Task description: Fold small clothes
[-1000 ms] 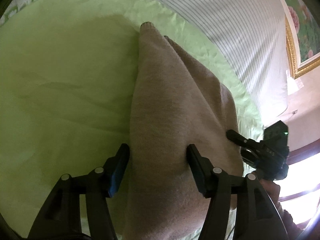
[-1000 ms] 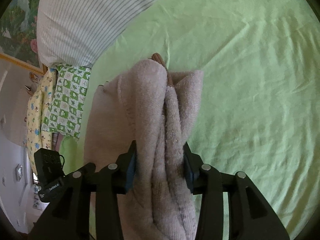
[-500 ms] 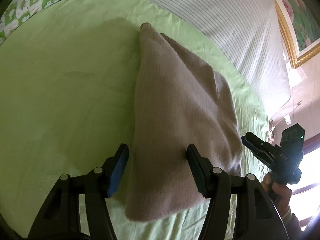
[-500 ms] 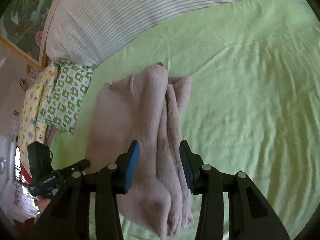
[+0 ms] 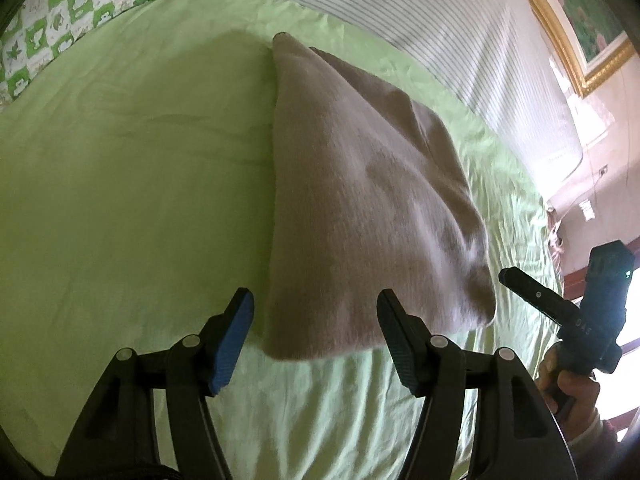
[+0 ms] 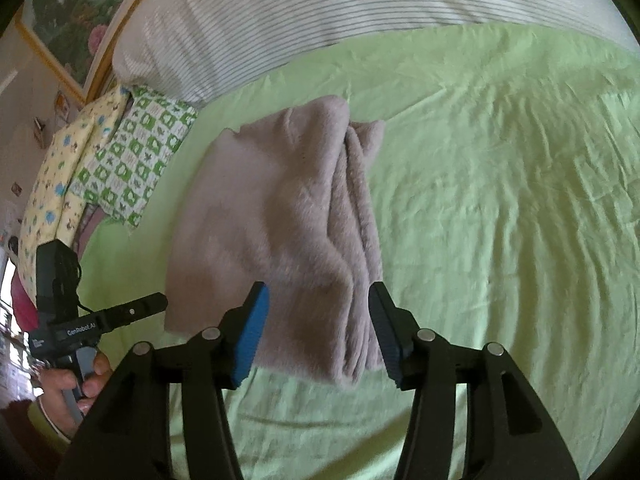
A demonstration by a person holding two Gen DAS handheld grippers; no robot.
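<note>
Folded garment (image 5: 360, 208) beyond both parted tongs (image 5: 314, 328)

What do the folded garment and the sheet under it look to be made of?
Garment: soft fleece or plush knit, matte beige; a fuzzy nap shows along its stacked edges. Sheet: thin woven fabric, probably cotton, light green with a slight sheen; fine creases run across it. Neither fibre can be confirmed from the look alone.

both wrist views overlook folded garment (image 5: 360, 200)
</note>
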